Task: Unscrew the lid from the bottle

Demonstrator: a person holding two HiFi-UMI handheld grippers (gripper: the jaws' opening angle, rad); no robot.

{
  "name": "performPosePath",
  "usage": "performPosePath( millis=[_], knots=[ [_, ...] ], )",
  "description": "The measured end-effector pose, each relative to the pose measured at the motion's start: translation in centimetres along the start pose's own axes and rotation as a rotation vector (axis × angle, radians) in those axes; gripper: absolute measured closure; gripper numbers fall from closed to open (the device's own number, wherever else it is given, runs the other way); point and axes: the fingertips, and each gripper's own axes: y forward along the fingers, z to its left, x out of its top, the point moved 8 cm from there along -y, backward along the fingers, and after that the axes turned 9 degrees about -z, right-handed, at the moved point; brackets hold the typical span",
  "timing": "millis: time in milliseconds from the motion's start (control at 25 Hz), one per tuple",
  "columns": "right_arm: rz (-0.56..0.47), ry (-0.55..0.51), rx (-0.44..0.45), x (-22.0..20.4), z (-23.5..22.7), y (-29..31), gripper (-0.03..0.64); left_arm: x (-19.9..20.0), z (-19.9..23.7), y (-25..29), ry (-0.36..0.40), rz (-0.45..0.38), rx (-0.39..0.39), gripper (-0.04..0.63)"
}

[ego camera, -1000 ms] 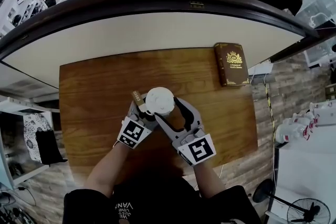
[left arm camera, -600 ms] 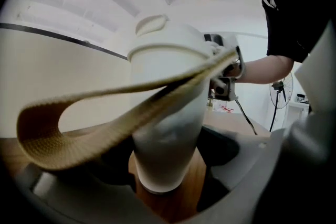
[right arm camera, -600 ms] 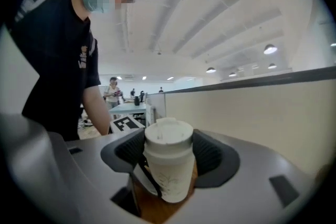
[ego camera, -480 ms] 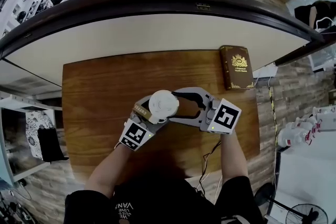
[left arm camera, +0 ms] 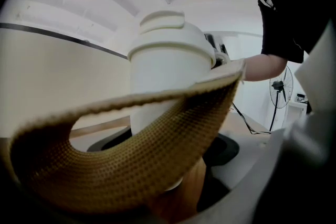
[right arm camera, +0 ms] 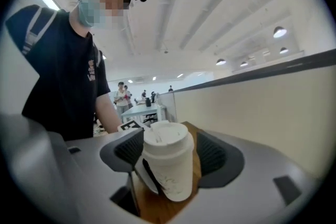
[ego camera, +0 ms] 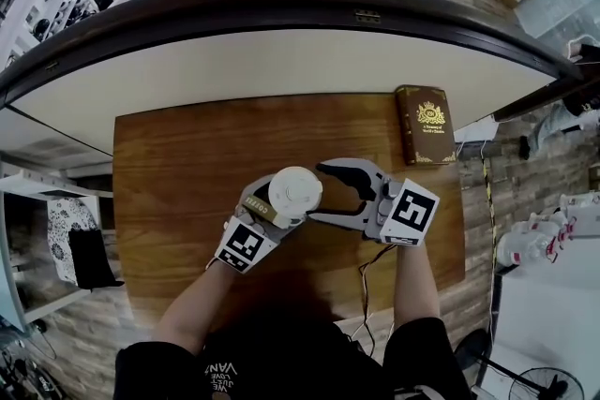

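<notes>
A white bottle [ego camera: 294, 192] stands on the wooden table [ego camera: 187, 164], and its white lid [right arm camera: 164, 141] sits on top. My left gripper [ego camera: 267, 209] reaches in from the lower left and is shut on the bottle's body [left arm camera: 163, 76]. A brown woven band [left arm camera: 131, 165] loops across in front of that body. My right gripper [ego camera: 322, 194] is at the bottle's right side, and its jaws are opening. Their tips stand just off the lid's rim. In the right gripper view the bottle [right arm camera: 168, 176] stands upright between the two dark pads [right arm camera: 210, 153], and neither pad touches it.
A brown book with gold print [ego camera: 427, 125] lies at the table's back right corner. A pale curved wall with a dark rail [ego camera: 281, 61] runs behind the table. A thin cable [ego camera: 370, 267] hangs off the front edge near my right arm.
My right gripper has swung from the bottle's lower right round to its right side, and its jaws have come off the lid and spread. The left gripper and the bottle have barely moved.
</notes>
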Motion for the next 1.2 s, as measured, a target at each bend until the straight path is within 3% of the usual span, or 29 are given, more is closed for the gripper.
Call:
performPosePath(
  millis=[160,320,440,680,1200],
  knots=[
    [-0.158,0.033,-0.304,0.1,2.2,-0.6,0.334,-0.1,0.0,-0.1,-0.002,-0.004,0.004,0.219],
    [-0.173,0.012,-0.575,-0.4,4.6,0.7,0.314,0.0,0.0,-0.1,-0.004,0.000,0.009,0.219],
    [-0.176,-0.003,-0.691,-0.6,5.7,2.0,0.296,-0.1,0.0,-0.1,-0.006,0.005,0.011,0.219],
    [-0.108,-0.042,-0.716,-1.1,5.4,3.9,0.291,-0.3,0.2,0.2,-0.010,0.008,0.015,0.219],
    [-0.008,-0.125,-0.628,-1.1,4.6,4.4,0.281,-0.4,0.3,0.2,-0.013,0.015,0.016,0.219]
  ],
)
